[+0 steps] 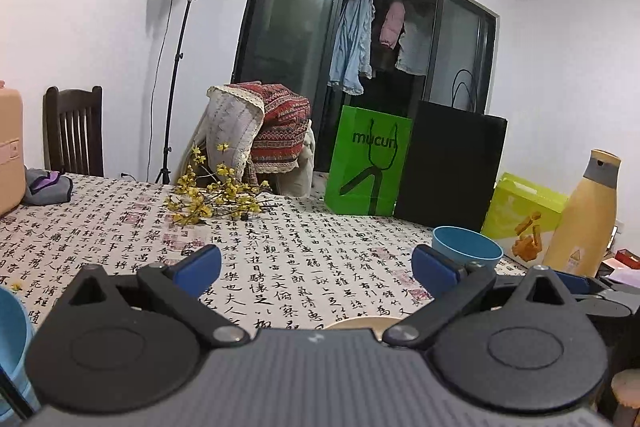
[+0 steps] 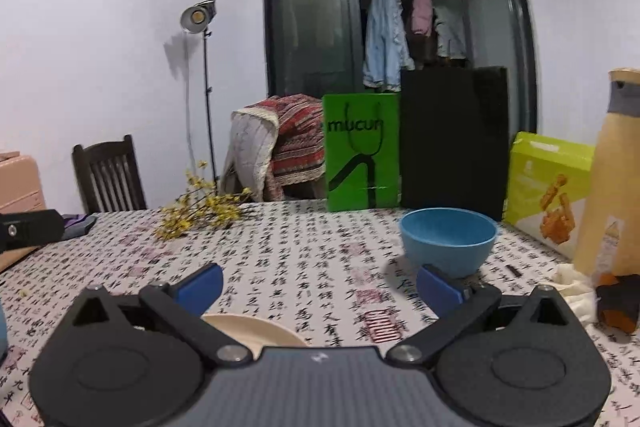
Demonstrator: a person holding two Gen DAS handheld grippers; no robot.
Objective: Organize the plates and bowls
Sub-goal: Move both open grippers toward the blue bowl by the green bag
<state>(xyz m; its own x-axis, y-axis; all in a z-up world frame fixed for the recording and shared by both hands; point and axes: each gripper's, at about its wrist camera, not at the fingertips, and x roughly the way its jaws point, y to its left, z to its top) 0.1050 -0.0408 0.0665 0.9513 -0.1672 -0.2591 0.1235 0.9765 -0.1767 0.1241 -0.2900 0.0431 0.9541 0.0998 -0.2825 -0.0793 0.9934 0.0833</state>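
While both grippers hang empty over the calligraphy tablecloth (image 2: pixel 280 259), the right gripper (image 2: pixel 319 287) has its fingers spread wide, facing the blue bowl (image 2: pixel 448 241) just ahead and to its right. Swing right, straddle the rim squarely, then close. The left gripper (image 1: pixel 316 267) is spread too; a cream plate (image 2: pixel 256 331), possibly a shallow bowl, lies under it.

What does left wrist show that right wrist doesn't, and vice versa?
Left wrist only: a second blue bowl's rim at its left edge, and the black bag's handles.
Right wrist only: an orange-and-black object on white cloth, bottom right.
Both: blue bowl, cream plate, green bag, yellow flowers, and an open gripper.
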